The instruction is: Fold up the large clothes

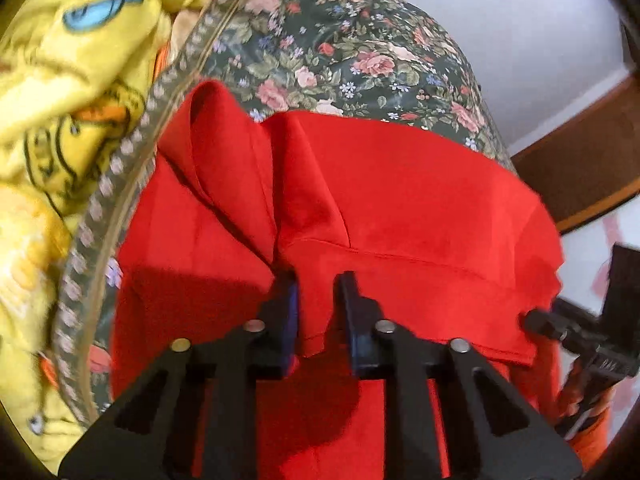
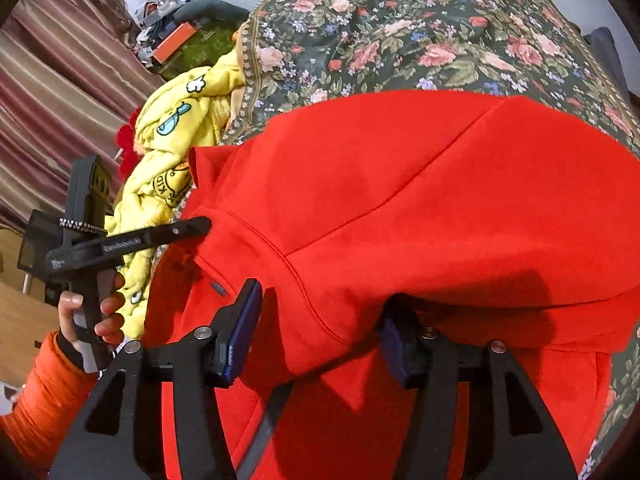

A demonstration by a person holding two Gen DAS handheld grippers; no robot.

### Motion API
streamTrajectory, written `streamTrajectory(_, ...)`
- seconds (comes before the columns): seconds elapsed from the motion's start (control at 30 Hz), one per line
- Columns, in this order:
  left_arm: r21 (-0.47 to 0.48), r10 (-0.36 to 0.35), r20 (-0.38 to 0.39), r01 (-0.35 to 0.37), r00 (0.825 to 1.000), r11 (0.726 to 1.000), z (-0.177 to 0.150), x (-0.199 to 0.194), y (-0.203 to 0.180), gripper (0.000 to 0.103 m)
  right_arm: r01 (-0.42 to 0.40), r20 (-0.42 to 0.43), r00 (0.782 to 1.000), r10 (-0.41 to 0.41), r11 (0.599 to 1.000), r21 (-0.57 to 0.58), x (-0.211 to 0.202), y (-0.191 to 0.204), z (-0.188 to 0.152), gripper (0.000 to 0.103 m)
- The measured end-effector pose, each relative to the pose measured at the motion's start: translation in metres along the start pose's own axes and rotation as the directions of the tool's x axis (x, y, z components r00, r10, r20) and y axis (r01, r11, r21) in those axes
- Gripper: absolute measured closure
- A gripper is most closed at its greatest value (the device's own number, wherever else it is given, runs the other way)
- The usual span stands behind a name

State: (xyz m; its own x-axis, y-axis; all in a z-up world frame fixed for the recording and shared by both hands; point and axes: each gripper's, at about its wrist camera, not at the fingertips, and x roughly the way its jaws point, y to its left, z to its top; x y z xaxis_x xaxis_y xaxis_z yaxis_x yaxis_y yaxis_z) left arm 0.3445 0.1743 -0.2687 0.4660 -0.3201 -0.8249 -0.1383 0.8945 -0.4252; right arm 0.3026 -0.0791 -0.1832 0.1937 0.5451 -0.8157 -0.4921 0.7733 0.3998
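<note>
Left wrist view: the left gripper [image 1: 316, 280] pinches a fold of the red garment [image 1: 400, 208] lying on the floral bedspread [image 1: 340, 40], beside the yellow garment [image 1: 60, 80]. Right wrist view: the right gripper [image 2: 320, 312] gapes wide around red cloth; striped curtains [image 2: 52, 80] show here only.

"KID" in black on yellow cartoon-print garment [image 2: 168, 184], small print on left hand-held gripper [image 2: 200, 226] unreadable
</note>
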Motion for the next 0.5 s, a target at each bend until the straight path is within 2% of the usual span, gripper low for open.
streamTrajectory(0.07,0.043,0.014,0.017,-0.014,1.0,0.999,-0.001,-0.009,-0.009,0.094,-0.001,0.016,1.0,0.001,1.0,0.001,-0.007,0.0,0.003,0.081)
streamTrajectory(0.17,0.105,0.02,0.066,-0.026,0.998,0.994,-0.005,-0.036,-0.028,0.096,-0.008,0.078,0.997,0.009,1.0,-0.008,-0.027,0.001,0.01,0.087)
streamTrajectory(0.37,0.217,-0.04,0.11,0.015,0.993,0.976,-0.023,-0.08,-0.079,0.096,0.006,0.2,0.98,0.0,1.0,-0.028,-0.082,0.006,0.017,0.088)
streamTrajectory(0.5,0.264,-0.012,0.091,-0.012,0.996,0.965,-0.042,-0.076,-0.103,0.096,0.038,0.192,0.981,-0.032,0.999,-0.029,-0.09,0.002,0.01,0.088)
